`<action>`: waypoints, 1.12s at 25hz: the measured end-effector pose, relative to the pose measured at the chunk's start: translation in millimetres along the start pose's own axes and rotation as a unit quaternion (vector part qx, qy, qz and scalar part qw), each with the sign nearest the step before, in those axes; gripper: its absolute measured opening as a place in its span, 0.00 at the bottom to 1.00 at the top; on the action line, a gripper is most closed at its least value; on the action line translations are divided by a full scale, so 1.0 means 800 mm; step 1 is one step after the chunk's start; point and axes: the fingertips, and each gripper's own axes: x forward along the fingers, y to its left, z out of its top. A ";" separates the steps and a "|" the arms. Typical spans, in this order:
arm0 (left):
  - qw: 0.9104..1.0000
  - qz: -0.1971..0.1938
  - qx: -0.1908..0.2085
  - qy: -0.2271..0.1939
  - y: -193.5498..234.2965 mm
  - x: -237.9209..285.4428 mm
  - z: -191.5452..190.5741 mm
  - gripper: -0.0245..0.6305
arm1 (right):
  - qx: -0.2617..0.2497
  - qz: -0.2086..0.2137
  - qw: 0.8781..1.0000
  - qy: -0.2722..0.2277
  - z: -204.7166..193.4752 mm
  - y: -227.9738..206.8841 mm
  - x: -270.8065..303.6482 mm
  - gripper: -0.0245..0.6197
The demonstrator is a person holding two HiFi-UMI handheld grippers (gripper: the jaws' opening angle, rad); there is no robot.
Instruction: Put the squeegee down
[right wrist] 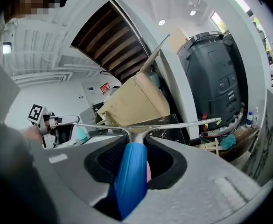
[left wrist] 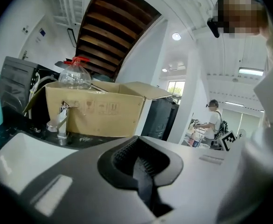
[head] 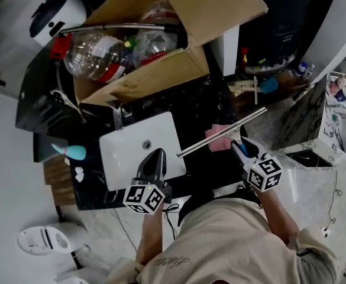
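The squeegee has a long metal blade bar and a blue handle. My right gripper is shut on that handle and holds the bar level above the dark counter, just right of the white sink basin. In the right gripper view the blade bar runs across ahead of the jaws. My left gripper hovers over the basin's near edge. Its jaws are pressed together with nothing between them, as the left gripper view shows.
An open cardboard box with plastic bottles stands behind the basin, next to a chrome faucet. A pink cloth lies on the counter under the squeegee. A teal bottle sits at the counter's left. A second person stands far off.
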 end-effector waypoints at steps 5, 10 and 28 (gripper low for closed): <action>0.999 -0.045 0.007 0.013 0.056 0.022 0.006 0.06 | -0.002 -0.052 0.999 0.014 -0.001 -0.004 0.044 0.24; 0.996 -0.083 -0.012 0.042 0.092 0.037 -0.014 0.06 | -0.017 -0.102 0.993 0.054 -0.022 -0.011 0.081 0.24; 0.993 -0.102 -0.007 0.062 0.123 0.049 -0.026 0.06 | -0.055 -0.162 0.977 0.130 -0.058 -0.050 0.158 0.24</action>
